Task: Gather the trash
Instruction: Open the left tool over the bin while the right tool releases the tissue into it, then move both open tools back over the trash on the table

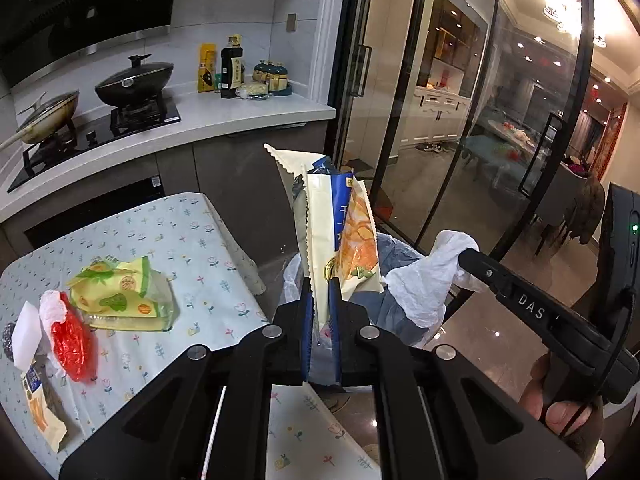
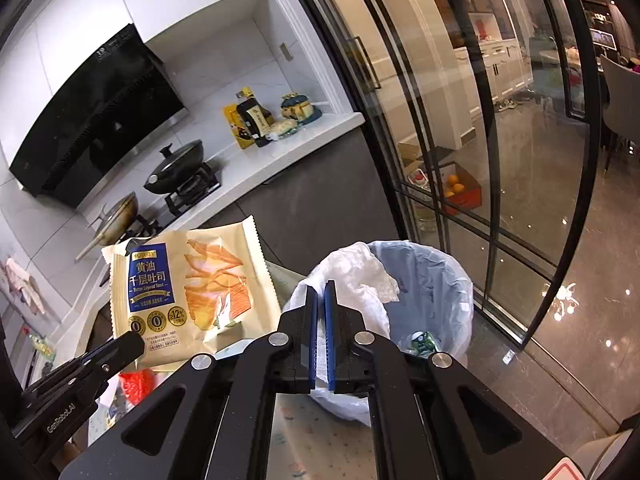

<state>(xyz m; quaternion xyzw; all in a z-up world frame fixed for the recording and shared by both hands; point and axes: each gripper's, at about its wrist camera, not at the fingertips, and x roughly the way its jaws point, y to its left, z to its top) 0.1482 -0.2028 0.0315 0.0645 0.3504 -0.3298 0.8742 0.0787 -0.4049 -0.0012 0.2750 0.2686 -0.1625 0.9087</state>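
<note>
left claw clamped, right claw clamped

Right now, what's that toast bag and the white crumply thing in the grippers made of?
The toast bag looks like thin glossy plastic film: printed, shiny, with zigzag sealed edges. The white crumply thing looks like soft matte tissue paper, bunched into folds, though it could be thin plastic.

Bin on the floor, right of the worktop. Left claw pinches a toast wrapper upright above the bin's near-left rim. Right claw grips a tissue over the bin. More wrappers lie left on the worktop. Stove far left.
</note>
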